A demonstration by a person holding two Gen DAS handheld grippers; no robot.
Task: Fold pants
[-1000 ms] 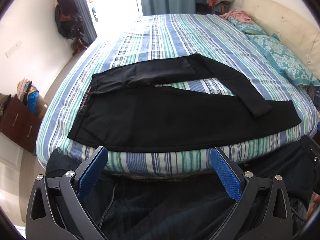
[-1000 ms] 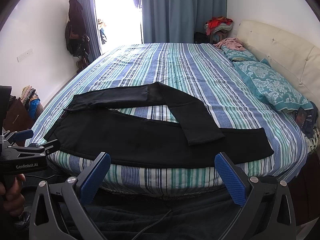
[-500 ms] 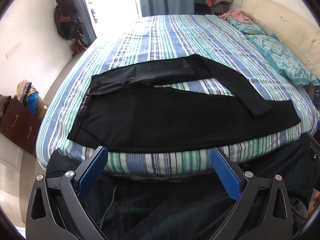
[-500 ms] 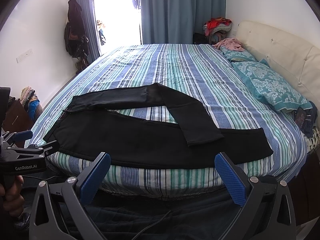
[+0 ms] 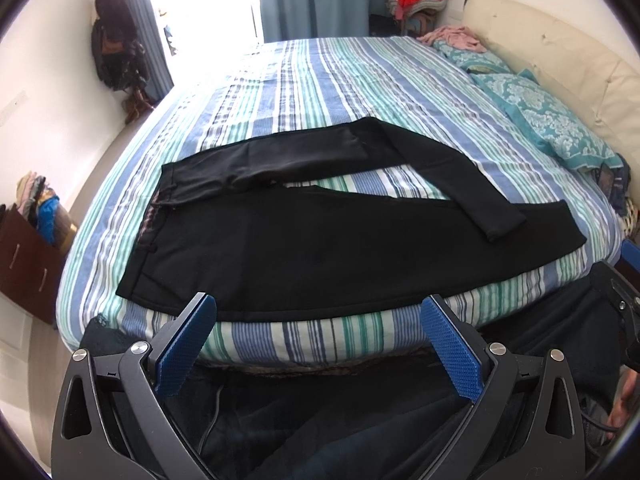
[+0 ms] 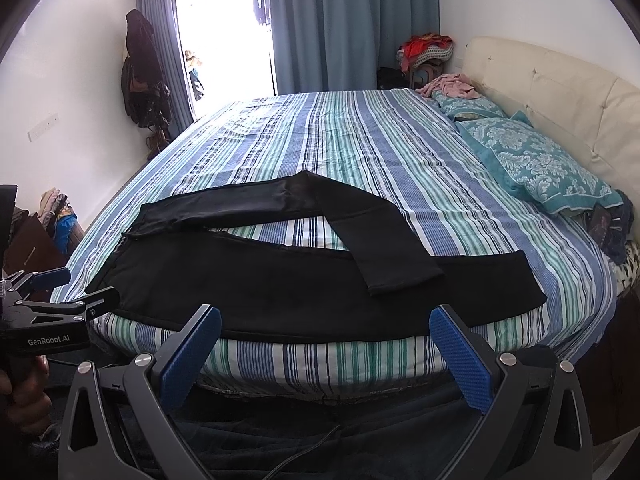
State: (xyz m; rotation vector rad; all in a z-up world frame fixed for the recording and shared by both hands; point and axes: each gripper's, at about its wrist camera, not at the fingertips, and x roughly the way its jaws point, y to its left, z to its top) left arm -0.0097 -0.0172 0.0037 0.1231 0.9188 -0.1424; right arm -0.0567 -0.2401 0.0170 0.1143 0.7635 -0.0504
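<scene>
Black pants (image 5: pixel 320 248) lay spread across the near edge of the bed (image 5: pixel 320 80), on its blue, green and white striped cover, with the waistband to the left and the hems to the right. One leg ran flat along the mattress edge; the other angled away from the waist toward the middle of the bed, then bent back at the knee so that its hem lay on top of the near leg — a loose, crooked V with a wedge of striped cover showing between the two legs.

Both tools hovered short of the bed, touching no cloth. The left gripper (image 5: pixel 320 344) had its jaws spread wide, the blue textured pads (image 5: pixel 184 352) well apart and nothing between them. The right gripper (image 6: pixel 324 352) stood the same way, jaws fully apart and empty, facing the near leg of the pants (image 6: pixel 280 284) from just off the mattress edge. From the right wrist view the left gripper (image 6: pixel 52 300) showed at the far left, beside the waist end of the garment, with the person's left hand (image 6: pixel 24 396) wrapped around its handle.

Teal patterned pillows (image 6: pixel 536 160) rested against a cream headboard (image 6: pixel 560 88) at the right — blue curtains (image 6: pixel 352 24) hung past the far side of the bed.
</scene>
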